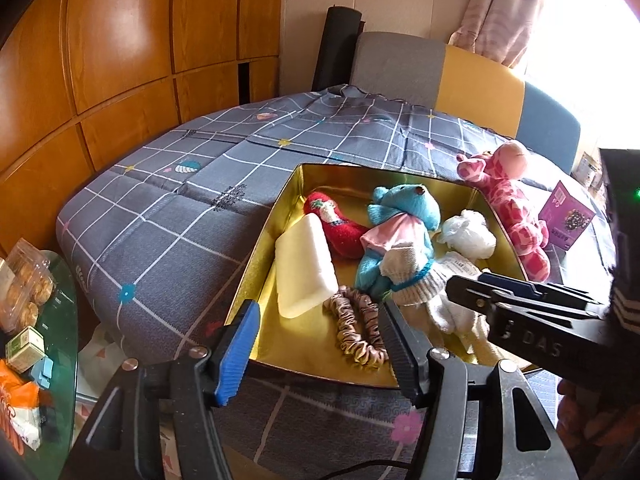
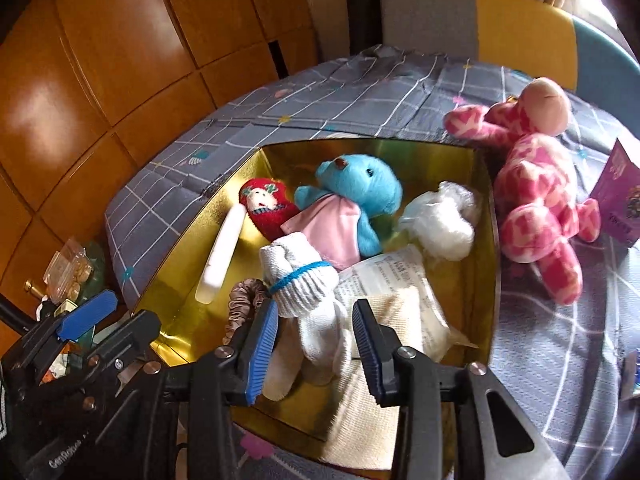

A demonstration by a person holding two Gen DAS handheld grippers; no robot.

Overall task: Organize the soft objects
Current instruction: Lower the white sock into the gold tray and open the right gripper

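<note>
On checked grey bedding (image 1: 168, 216) beside wooden wardrobes (image 1: 120, 40), both grippers (image 1: 320, 344) (image 2: 316, 340) gape, empty.

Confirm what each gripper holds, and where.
Nothing held, it seems. Right gripper straddles the white sock below its blue band, a gap showing at one pad. Left gripper is open above the scrunchie.

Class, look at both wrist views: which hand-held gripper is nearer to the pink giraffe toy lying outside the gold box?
Right. The right hand-held gripper hovers over the gold box's near right corner, on the pink giraffe's side. The left hand-held gripper sits at the box's near left edge, farther away.
</note>
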